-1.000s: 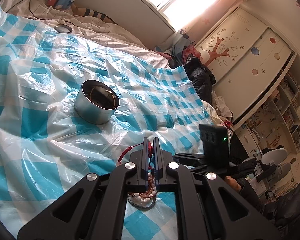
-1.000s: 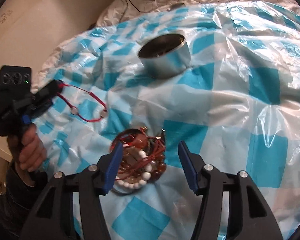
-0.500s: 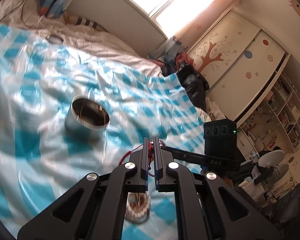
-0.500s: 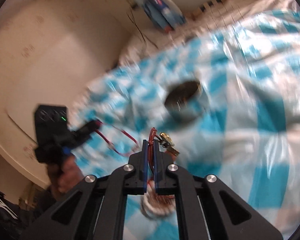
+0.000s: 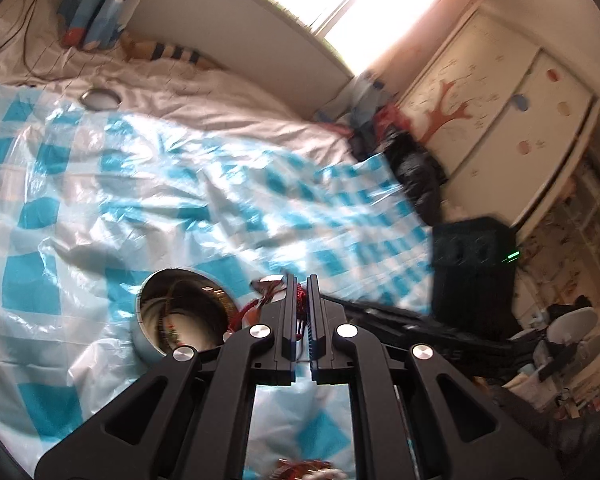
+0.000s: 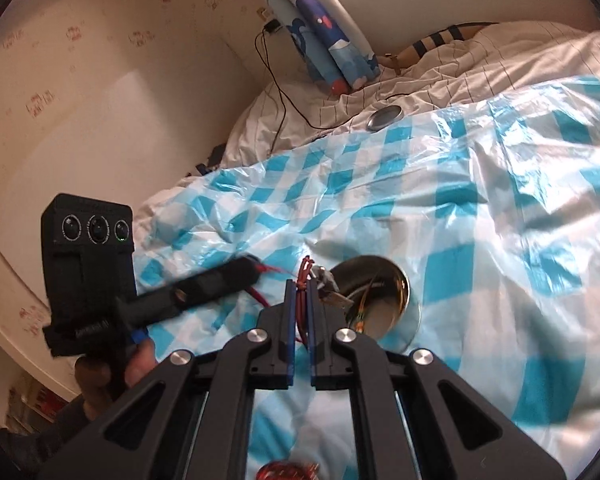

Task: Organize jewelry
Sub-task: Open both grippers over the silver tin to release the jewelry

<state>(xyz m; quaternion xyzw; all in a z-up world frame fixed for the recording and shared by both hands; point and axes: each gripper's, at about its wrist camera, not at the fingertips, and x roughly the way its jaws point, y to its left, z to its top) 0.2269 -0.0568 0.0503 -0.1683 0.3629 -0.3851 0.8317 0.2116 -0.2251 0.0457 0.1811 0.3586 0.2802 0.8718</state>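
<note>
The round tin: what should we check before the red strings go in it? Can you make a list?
1. Left tool shut on its red cord: ok.
2. Right tool shut on its red cord with a metal charm: ok.
3. Round tin open on top, lid lying far off on the sheet: ok.
4. Tin upright on the crinkly checked cover: ok.
5. Cords right above the tin's opening: not ok; both tools sit just beside its rim.
6. The two cords free of each other and of the bead pile: cannot tell.
</note>
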